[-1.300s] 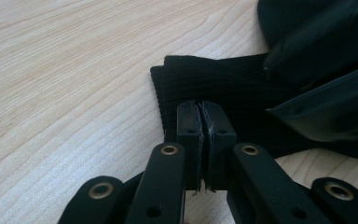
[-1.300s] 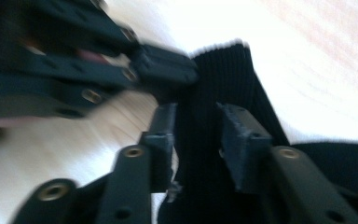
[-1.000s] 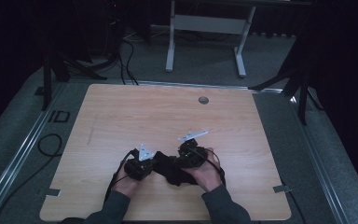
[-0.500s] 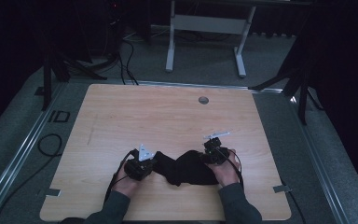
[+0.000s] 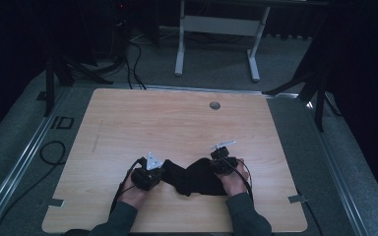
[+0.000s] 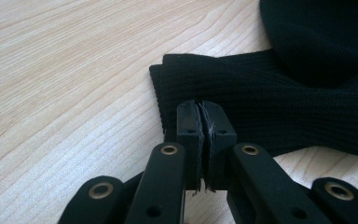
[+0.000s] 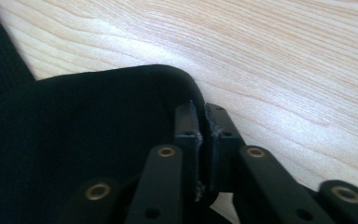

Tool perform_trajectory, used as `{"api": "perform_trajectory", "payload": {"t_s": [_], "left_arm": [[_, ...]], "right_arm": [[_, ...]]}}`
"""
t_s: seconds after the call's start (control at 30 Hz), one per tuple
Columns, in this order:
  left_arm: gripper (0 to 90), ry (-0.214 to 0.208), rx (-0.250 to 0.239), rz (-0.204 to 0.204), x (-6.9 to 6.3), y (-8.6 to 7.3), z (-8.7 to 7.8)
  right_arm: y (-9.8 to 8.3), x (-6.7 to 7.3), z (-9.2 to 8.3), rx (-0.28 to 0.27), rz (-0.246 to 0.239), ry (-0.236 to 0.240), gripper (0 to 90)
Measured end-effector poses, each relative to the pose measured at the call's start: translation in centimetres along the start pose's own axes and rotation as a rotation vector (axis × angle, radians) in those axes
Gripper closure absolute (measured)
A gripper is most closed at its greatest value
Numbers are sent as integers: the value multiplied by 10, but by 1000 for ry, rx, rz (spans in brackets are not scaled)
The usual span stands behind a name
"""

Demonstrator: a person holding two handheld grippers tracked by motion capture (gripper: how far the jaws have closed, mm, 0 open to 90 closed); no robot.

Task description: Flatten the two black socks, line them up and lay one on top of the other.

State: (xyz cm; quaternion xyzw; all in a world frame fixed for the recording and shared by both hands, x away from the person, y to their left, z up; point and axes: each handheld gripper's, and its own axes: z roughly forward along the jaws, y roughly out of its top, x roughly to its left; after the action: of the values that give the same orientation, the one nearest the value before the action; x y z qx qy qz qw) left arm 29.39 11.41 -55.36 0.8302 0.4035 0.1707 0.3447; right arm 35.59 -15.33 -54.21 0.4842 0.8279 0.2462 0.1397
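The right gripper (image 5: 220, 160) has just been closing its jaws, and in the right gripper view they now stand pinched together on the rounded edge of the black knit garment (image 7: 74, 140), a fold of the cloth caught between the pads. A second ago this gripper sat close to the left one over the bunched cloth; since then it has travelled out to the right and dropped to the table (image 5: 177, 123), and the garment (image 5: 192, 178) has been drawn out wider between the two hands. The left gripper (image 6: 204, 122) has not shifted: its jaws are clamped tight on the ribbed hem at the garment's left corner (image 6: 242, 93). The garment lies flat on the wooden table near the person's edge, between the grippers. With both ends now gripped, the cloth looks ready to be stretched, lifted or folded
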Motion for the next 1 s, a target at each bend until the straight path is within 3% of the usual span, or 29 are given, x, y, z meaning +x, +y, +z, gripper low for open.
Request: {"api": "perform_trajectory", "payload": {"t_s": [0.1, 0.3, 0.37, 0.5, 0.6, 0.7, 0.77, 0.93, 1.0], "left_arm": [[874, -1, 0, 1, 0, 0, 0], [874, -1, 0, -1, 0, 0, 0], [875, -1, 0, -2, 0, 0, 0], [875, -2, 0, -3, 0, 0, 0], [875, -3, -1, -4, 0, 0, 0], [875, -3, -1, -3, 0, 0, 0], [875, -2, 1, -2, 0, 0, 0], [875, -1, 0, -4, 0, 0, 0], [875, -2, 2, -2, 0, 0, 0]], "right_arm": [[-1, 0, -2, -6, 1, 0, 860], [-9, -2, -35, -108, 23, 17, 862], [-9, -2, -39, -117, 20, 19, 862], [-11, 3, -69, -179, 9, 39, 862], [-13, 5, -79, -197, 3, 38, 862], [-17, 5, -93, -216, 15, 69, 862], [-21, 4, -103, -224, 15, 57, 862], [-27, 2, -110, -228, 20, 52, 861], [-35, -5, -111, -217, 47, 46, 861]]}}
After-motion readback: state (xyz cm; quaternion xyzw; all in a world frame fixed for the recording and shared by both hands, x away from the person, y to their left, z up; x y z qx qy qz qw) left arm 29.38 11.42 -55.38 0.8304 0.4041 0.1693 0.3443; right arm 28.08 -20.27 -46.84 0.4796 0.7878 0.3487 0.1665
